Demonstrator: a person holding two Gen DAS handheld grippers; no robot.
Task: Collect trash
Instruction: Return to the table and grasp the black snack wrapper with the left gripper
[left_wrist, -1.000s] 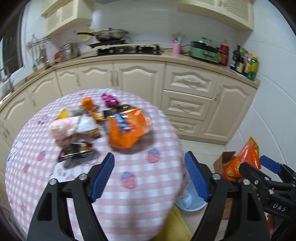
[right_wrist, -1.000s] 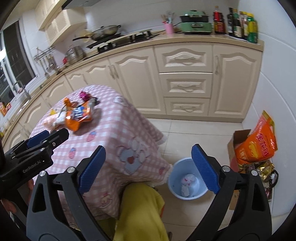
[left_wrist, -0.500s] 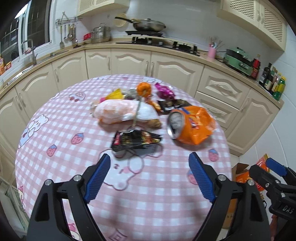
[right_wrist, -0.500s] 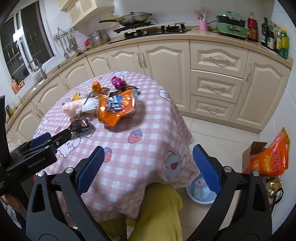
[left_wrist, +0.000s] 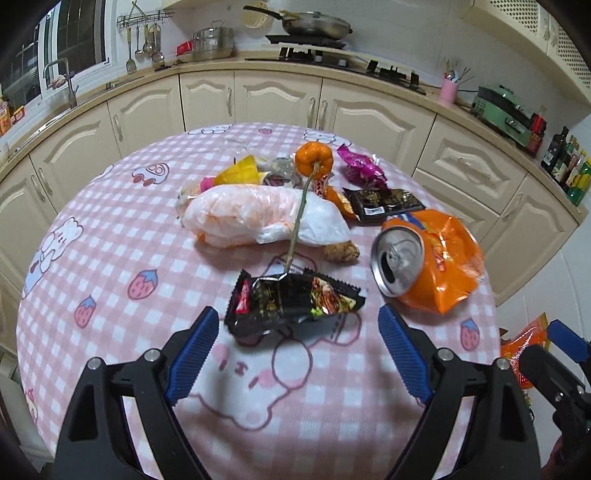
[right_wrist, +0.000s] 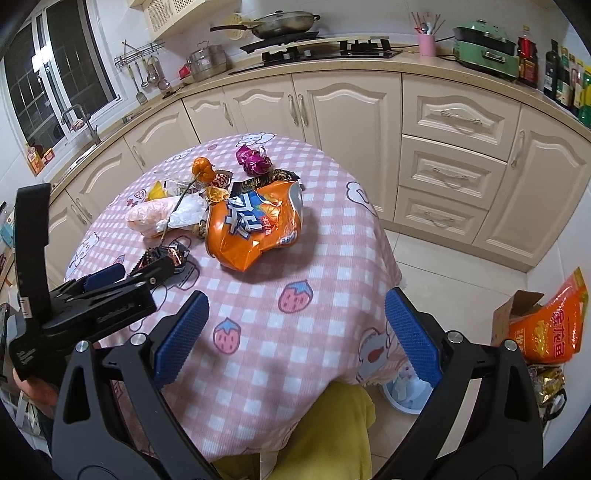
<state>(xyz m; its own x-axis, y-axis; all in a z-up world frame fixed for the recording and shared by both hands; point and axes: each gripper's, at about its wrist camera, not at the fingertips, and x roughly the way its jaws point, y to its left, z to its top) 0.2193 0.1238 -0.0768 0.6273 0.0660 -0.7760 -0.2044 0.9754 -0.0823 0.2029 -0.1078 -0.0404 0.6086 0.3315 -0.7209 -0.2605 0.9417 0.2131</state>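
Just ahead of the left gripper (left_wrist: 297, 350), in the left wrist view, a black wrapper (left_wrist: 291, 301) lies crumpled on the tablecloth (left_wrist: 110, 258), a little above the gap between the blue pads and nearer the left one. The jaws stand wide apart and hold nothing. Up and to the right of the right pad, a can (left_wrist: 399, 260) lies on its side with its mouth towards the camera, tucked into an orange bag (left_wrist: 447, 266). Farther ahead sit a white bag (left_wrist: 255, 218), an orange fruit (left_wrist: 314, 158) on a long stem, and a purple wrapper (left_wrist: 360, 168). The black wrapper looks light, thin and crinkly; it should crush easily, and a pinch across its raised, folded middle seems safer than chasing a flat edge, which could slide on the cloth.

In the right wrist view, the right gripper (right_wrist: 295, 332) is likewise spread wide and empty, over the table's near edge. The orange bag (right_wrist: 255, 229) lies well ahead, between the jaws and slightly left. The left gripper (right_wrist: 110, 280) reaches in beside the left jaw, towards the black wrapper (right_wrist: 166, 254). Below the right jaw, a blue bin (right_wrist: 406, 395) shows on the floor, partly hidden by the cloth.
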